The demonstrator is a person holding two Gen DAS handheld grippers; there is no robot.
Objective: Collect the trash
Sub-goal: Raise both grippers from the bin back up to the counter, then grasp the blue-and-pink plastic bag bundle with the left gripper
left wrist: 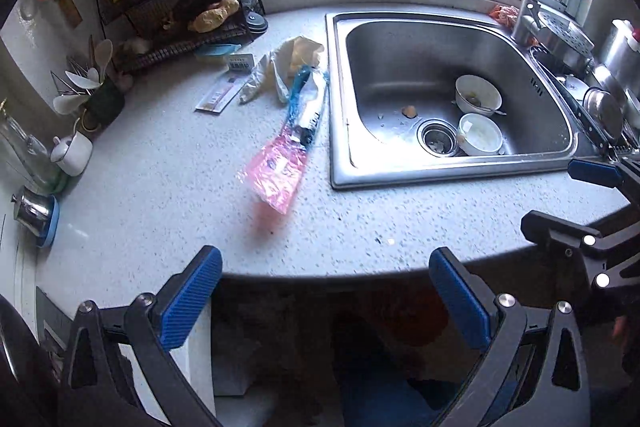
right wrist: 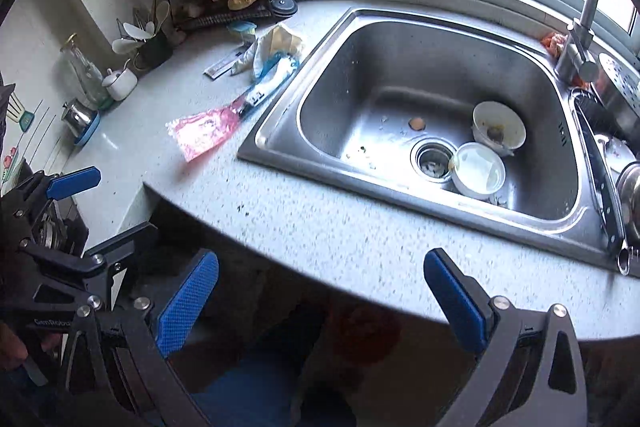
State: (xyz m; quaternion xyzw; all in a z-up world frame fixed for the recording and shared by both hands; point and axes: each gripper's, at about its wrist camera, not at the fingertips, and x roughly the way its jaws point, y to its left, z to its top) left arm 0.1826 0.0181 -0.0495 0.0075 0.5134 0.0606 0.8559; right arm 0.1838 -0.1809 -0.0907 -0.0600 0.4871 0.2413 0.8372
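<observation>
Left gripper (left wrist: 326, 297) and right gripper (right wrist: 320, 297) spread wide, empty, hovering off countertop (left wrist: 168, 195) edge; pink wrapper (left wrist: 273, 177) beyond.

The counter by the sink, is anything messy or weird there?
Yes. Loose wrappers litter the counter: a pink wrapper, a blue-and-white one and crumpled plastic. Food scraps dot the sink floor beside two dirty bowls.
</observation>
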